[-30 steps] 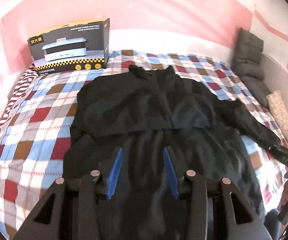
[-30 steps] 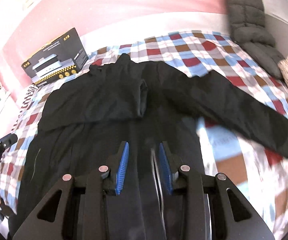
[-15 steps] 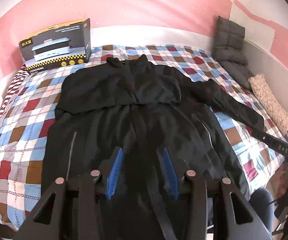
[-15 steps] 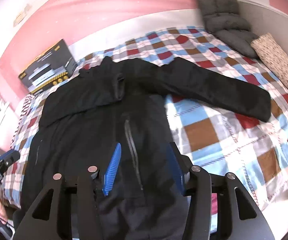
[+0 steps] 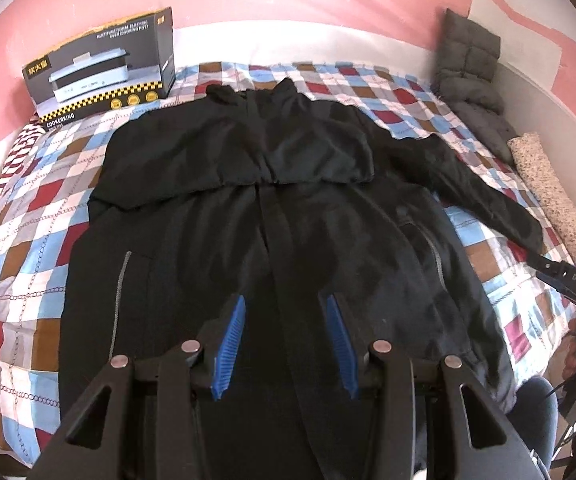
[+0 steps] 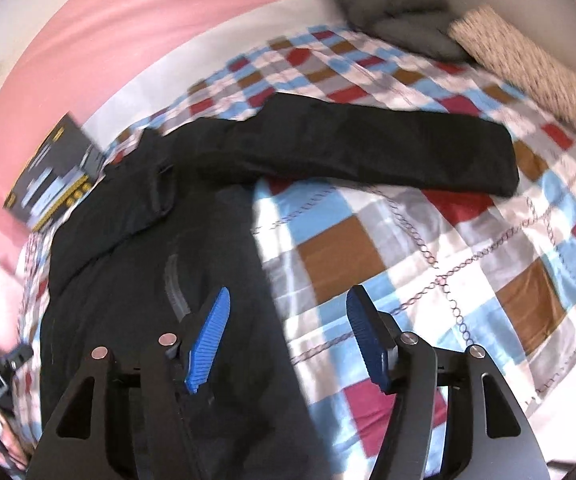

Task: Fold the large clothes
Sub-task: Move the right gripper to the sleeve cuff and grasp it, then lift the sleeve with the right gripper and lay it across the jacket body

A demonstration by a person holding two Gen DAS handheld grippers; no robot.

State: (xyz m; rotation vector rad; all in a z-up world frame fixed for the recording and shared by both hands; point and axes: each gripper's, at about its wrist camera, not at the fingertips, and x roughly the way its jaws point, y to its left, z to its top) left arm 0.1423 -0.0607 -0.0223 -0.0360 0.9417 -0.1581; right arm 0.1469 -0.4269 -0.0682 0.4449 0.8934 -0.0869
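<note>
A large black jacket (image 5: 272, 216) lies flat on the checkered bedspread (image 5: 28, 216), collar toward the far wall. Its left sleeve is folded across the chest. Its right sleeve (image 6: 388, 152) stretches out to the right over the bedspread (image 6: 428, 264). My left gripper (image 5: 284, 312) is open and empty above the jacket's lower middle. My right gripper (image 6: 288, 308) is open and empty above the jacket's (image 6: 148, 264) right edge, near a pocket zipper (image 6: 174, 280). The right gripper also shows at the right edge of the left wrist view (image 5: 568, 280).
A black appliance box (image 5: 104, 76) stands at the bed's far left against the pink wall. A grey quilted cushion (image 5: 472, 68) and a speckled roll (image 5: 548, 192) lie along the right wall. The bed's near edge is just below the jacket hem.
My right gripper has opened wider and swung right toward the outstretched sleeve and the jacket's right edge. My left gripper has pulled back, so more of the jacket shows.
</note>
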